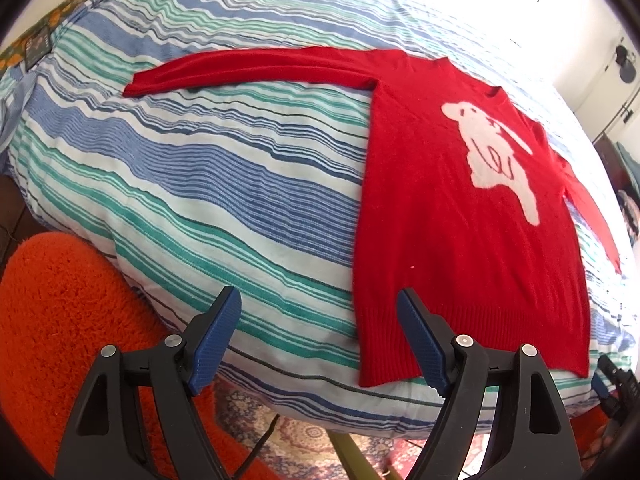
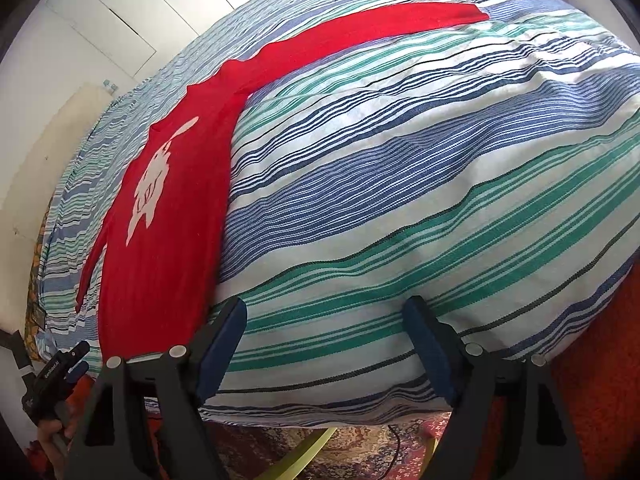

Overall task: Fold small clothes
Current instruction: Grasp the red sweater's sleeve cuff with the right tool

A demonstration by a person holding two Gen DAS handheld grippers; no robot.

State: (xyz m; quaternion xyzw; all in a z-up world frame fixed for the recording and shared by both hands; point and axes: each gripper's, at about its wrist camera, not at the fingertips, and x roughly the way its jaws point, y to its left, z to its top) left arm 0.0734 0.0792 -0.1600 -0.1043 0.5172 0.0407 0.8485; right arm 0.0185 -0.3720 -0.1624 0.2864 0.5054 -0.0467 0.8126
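Note:
A small red sweater with a white animal figure lies flat, front up, on a striped duvet, both sleeves spread out. My left gripper is open and empty, hovering just left of the sweater's hem corner near the bed's front edge. In the right wrist view the sweater lies at the left, one sleeve stretching to the upper right. My right gripper is open and empty over bare duvet, right of the sweater's hem. The left gripper also shows in the right wrist view.
A shaggy orange rug and a patterned carpet lie on the floor below the bed's front edge. A yellow-green frame and a black cable show under the bed. A white wall and cupboard doors stand behind.

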